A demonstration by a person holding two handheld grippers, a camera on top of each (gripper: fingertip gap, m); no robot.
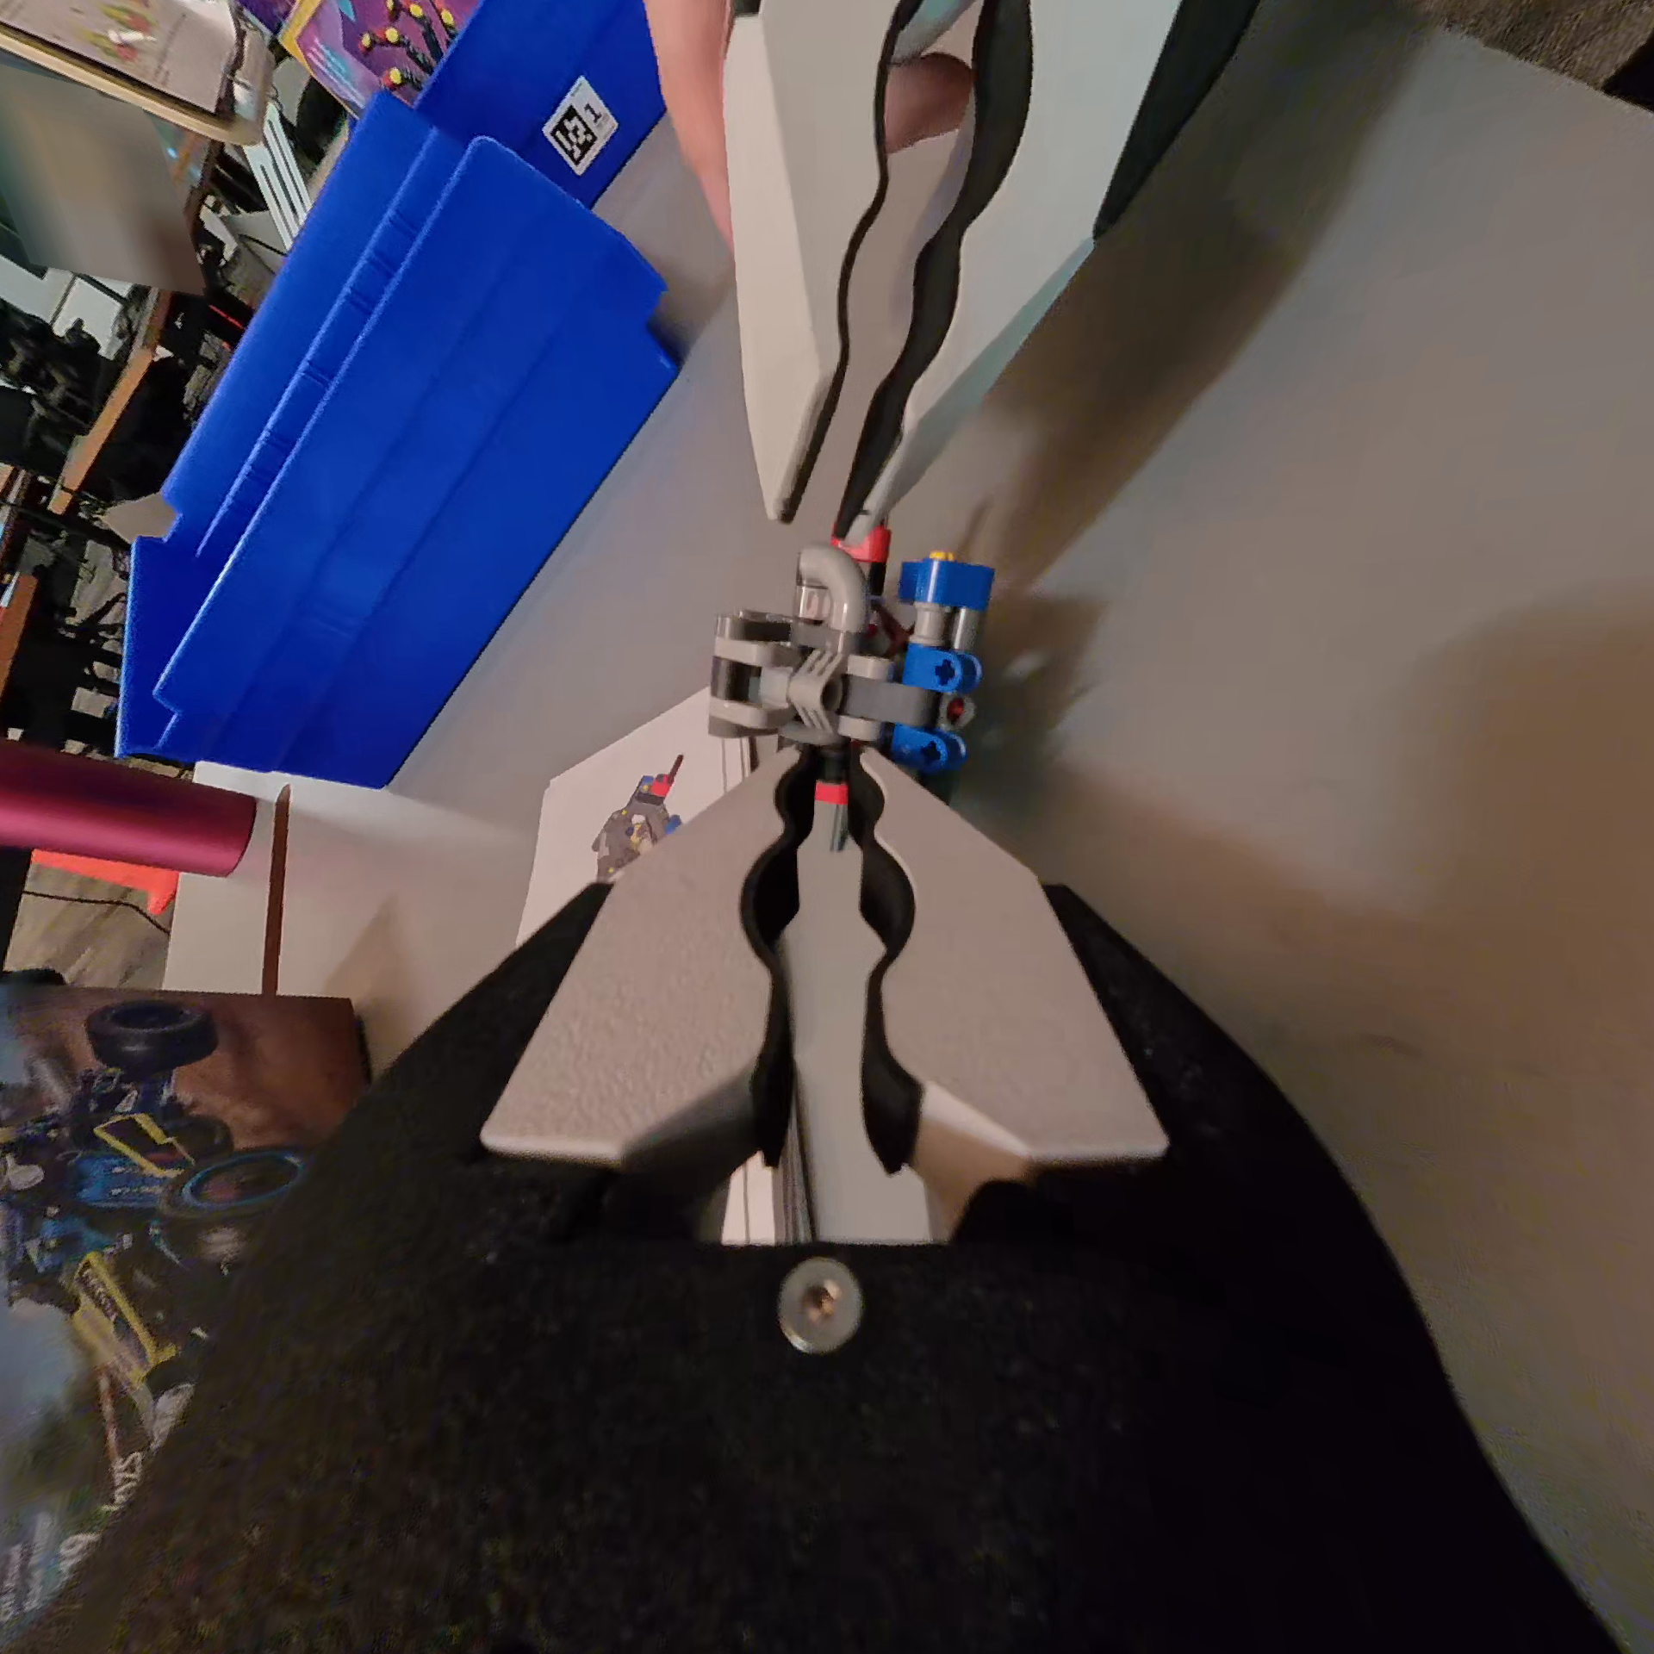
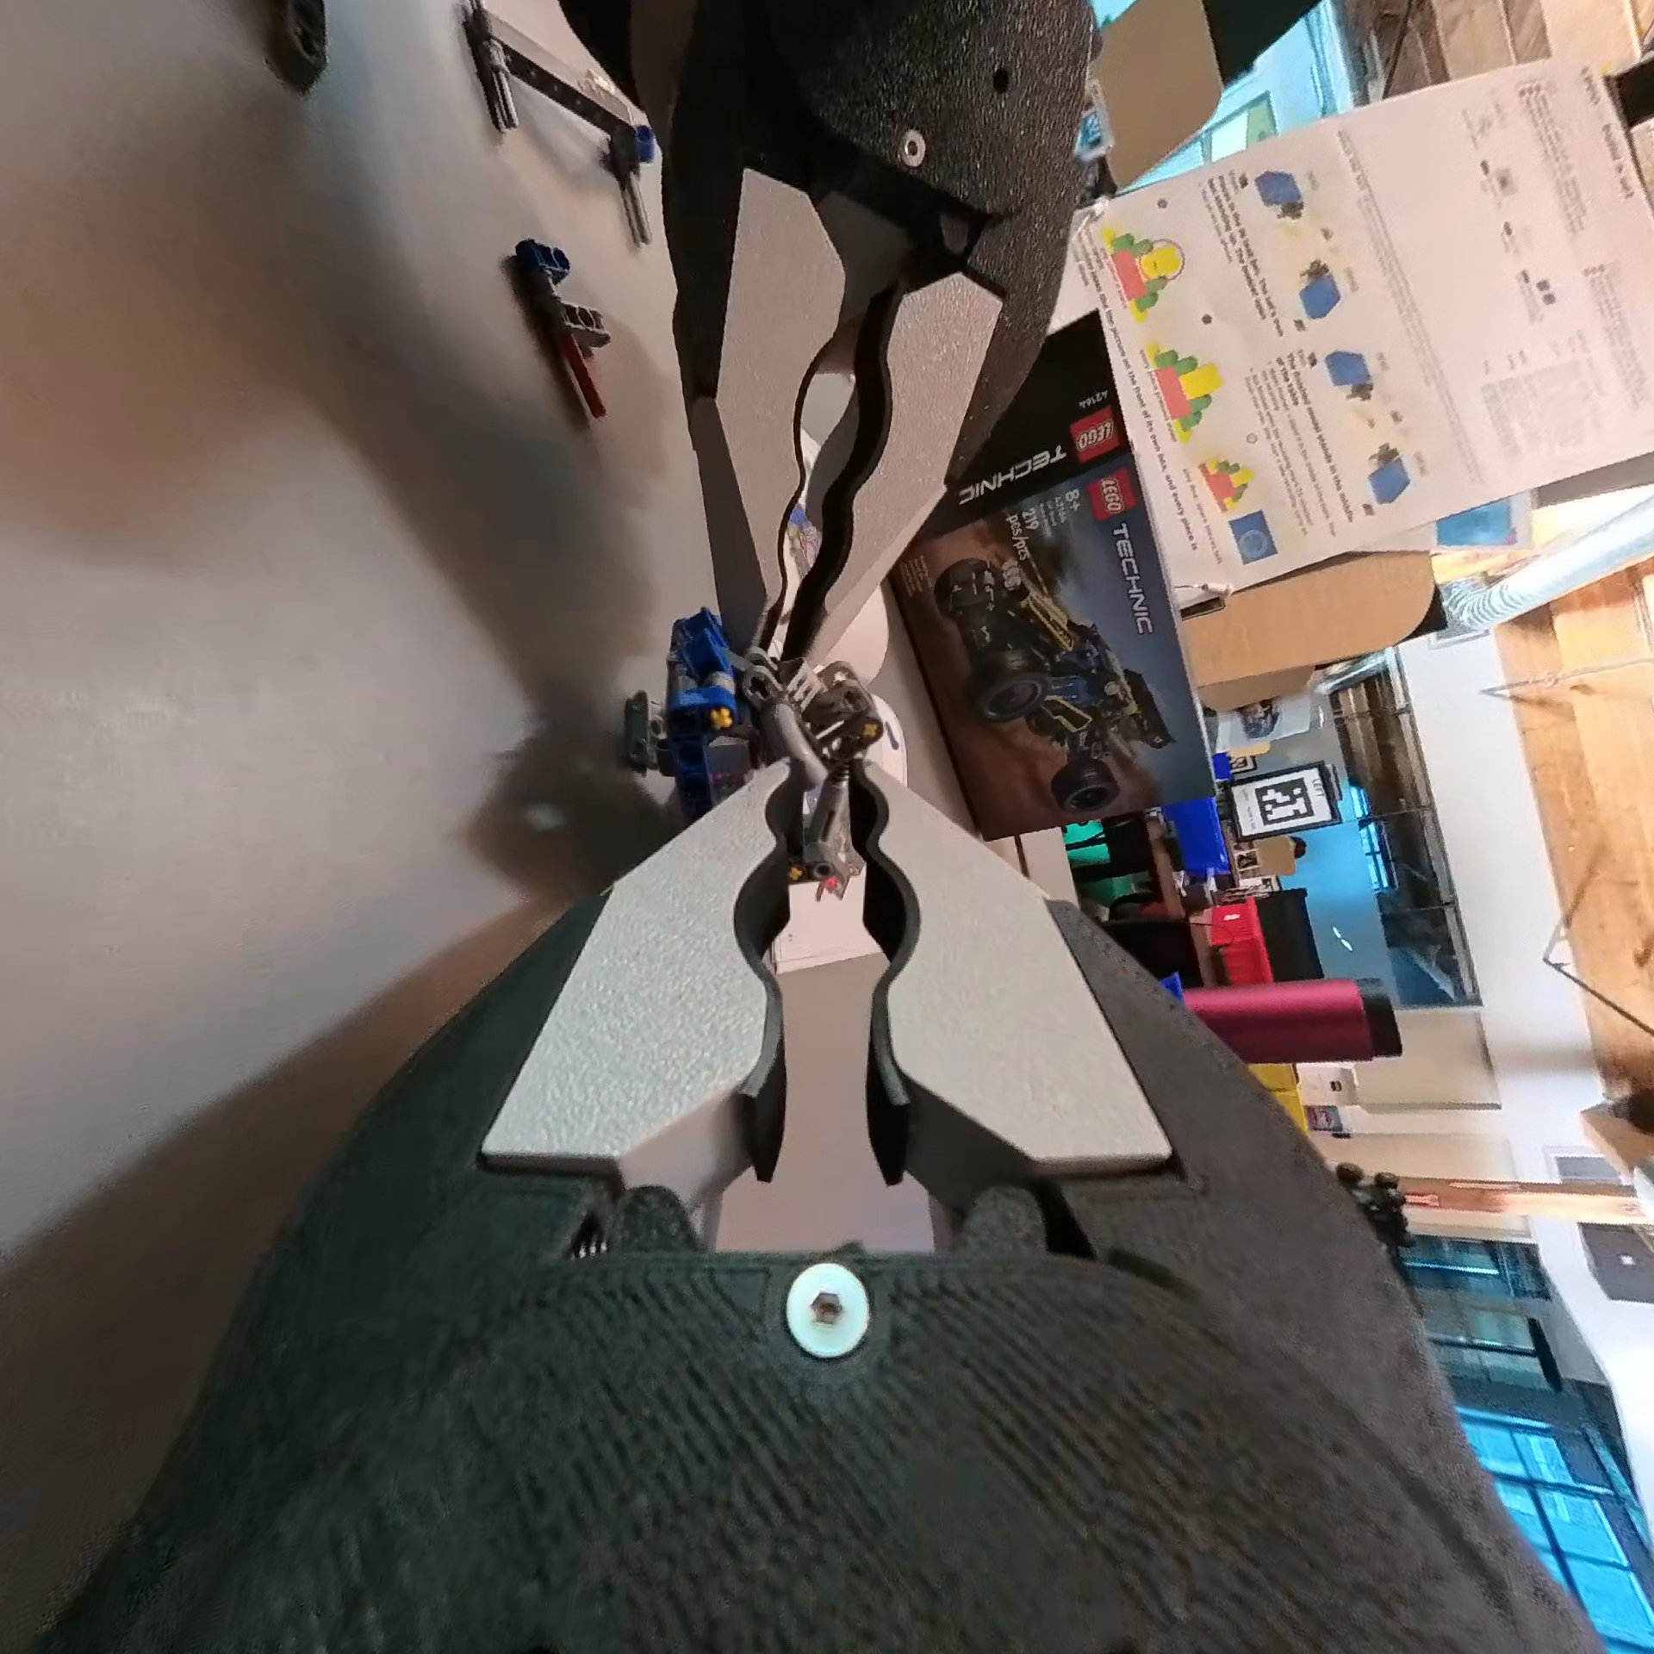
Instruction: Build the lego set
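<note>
Printed writing stands on the set's box [image 2: 1056,618], an instruction sheet [image 2: 1396,295], and marker tags on a blue bin [image 1: 580,125] and a stand [image 2: 1282,799].

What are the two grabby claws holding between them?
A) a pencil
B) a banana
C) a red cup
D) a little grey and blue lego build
D: the left gripper and the right gripper each pinch an end of the small grey and blue lego build, held between them above the table.
</note>
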